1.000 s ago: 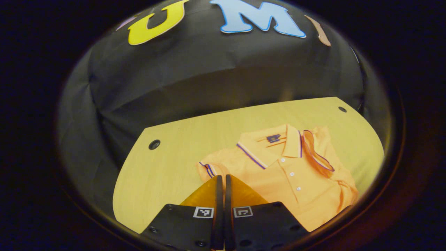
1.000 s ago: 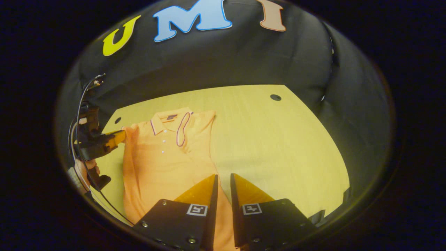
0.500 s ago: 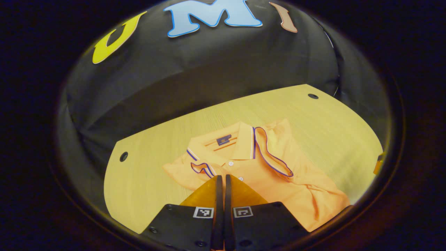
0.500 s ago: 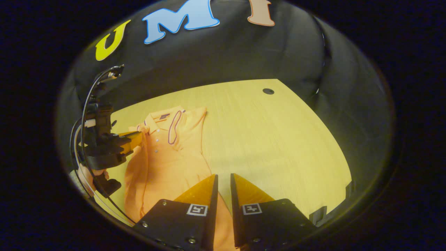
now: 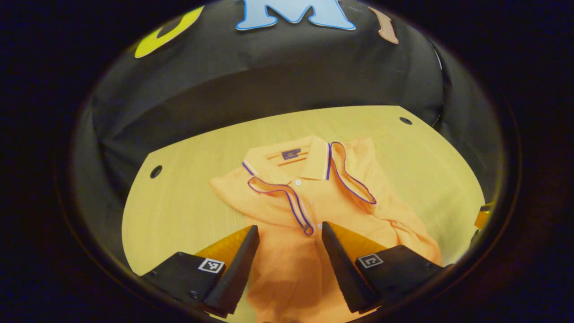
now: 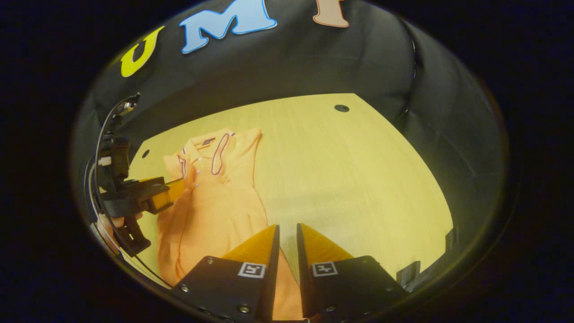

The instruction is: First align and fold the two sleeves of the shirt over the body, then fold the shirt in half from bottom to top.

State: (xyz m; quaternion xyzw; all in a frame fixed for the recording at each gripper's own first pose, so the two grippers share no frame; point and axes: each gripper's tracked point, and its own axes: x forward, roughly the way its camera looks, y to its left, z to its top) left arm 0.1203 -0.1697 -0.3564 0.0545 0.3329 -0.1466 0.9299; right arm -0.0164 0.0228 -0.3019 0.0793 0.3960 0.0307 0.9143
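Left hand-held gripper (image 5: pixel 289 235) gapes, right hand-held gripper (image 6: pixel 287 233) nearly closed, over 1 shirt (image 5: pixel 314 202) with 2 sleeves folded.

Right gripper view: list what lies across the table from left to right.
Left gripper → orange shirt → bare wooden table, with the round hole near its far edge.

We find no readable text. The shirt (image 5: pixel 314 215) has a small dark neck label (image 5: pixel 291 154) inside the collar, too small to read. Each of the left gripper's (image 5: pixel 287 233) fingers carries a square black-and-white coded marker (image 5: pixel 211 265), as do the right gripper's (image 6: pixel 287 233); these hold patterns, not letters.
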